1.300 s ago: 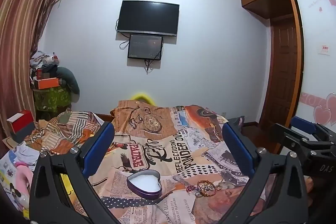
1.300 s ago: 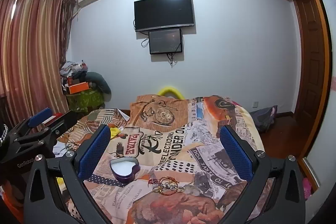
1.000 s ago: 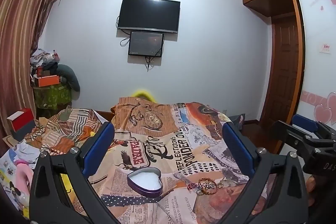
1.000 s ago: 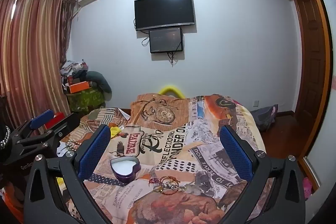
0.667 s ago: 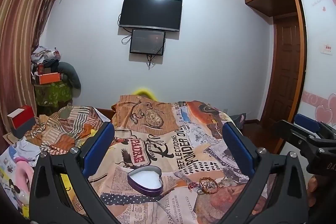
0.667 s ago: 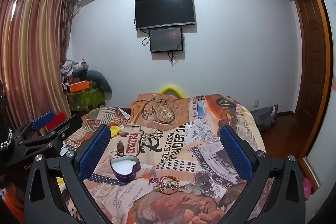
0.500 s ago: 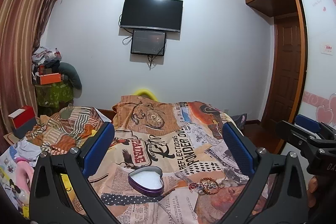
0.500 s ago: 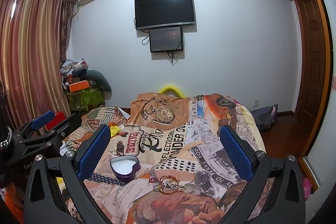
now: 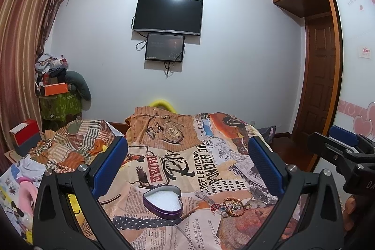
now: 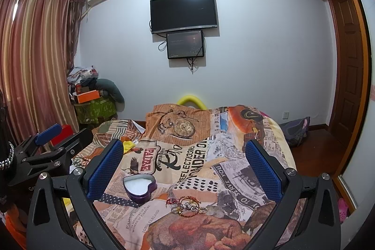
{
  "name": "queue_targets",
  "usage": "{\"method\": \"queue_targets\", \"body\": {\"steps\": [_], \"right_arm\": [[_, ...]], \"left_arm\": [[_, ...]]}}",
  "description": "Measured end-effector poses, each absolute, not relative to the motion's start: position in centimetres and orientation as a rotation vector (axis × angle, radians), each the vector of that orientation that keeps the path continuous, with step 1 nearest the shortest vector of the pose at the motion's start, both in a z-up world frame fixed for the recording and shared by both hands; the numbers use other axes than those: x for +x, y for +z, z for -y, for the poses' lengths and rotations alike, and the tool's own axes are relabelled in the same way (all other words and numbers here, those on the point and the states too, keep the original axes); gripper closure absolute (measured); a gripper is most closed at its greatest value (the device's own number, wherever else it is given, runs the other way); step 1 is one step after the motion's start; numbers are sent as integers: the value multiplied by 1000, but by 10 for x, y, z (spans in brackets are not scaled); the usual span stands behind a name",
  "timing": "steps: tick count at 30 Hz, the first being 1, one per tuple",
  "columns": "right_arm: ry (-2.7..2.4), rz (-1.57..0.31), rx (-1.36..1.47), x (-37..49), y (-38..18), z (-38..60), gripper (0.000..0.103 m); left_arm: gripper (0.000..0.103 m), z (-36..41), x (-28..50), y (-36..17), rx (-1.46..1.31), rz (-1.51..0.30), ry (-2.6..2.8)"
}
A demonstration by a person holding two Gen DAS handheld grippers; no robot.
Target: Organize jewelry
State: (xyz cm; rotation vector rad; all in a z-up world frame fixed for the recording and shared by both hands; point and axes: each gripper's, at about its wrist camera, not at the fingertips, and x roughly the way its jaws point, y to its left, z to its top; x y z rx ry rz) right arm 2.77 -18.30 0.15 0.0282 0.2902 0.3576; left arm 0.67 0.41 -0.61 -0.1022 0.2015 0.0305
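A purple heart-shaped tin [image 9: 163, 201] [image 10: 140, 187] with a white lining lies open on the newspaper-print bedspread [image 9: 187, 156]. A small heap of jewelry [image 9: 228, 206] [image 10: 186, 204], red cords and metal rings, lies just right of it. My left gripper [image 9: 187, 164] is open and empty, held above and short of both. My right gripper [image 10: 184, 162] is open and empty as well, framing the tin and the jewelry. Each gripper shows at the edge of the other's view.
The bedspread [image 10: 199, 156] covers a bed that runs to the far wall with a TV [image 9: 166, 15]. Crumpled striped bedding [image 9: 75, 144] lies at left. Stacked boxes and a green bin [image 10: 93, 107] stand by the curtain. A wooden door [image 10: 349, 86] stands at right.
Both views have shifted slightly; the tin and jewelry stay in place on the bed. The grippers remain open.
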Motion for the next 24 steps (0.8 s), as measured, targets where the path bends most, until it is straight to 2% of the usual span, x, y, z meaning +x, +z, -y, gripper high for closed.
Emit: {"method": "queue_targets", "body": {"steps": [24], "right_arm": [[360, -292, 31, 26, 6, 186, 0]], "left_arm": [[0, -7, 8, -6, -113, -209, 26]]}}
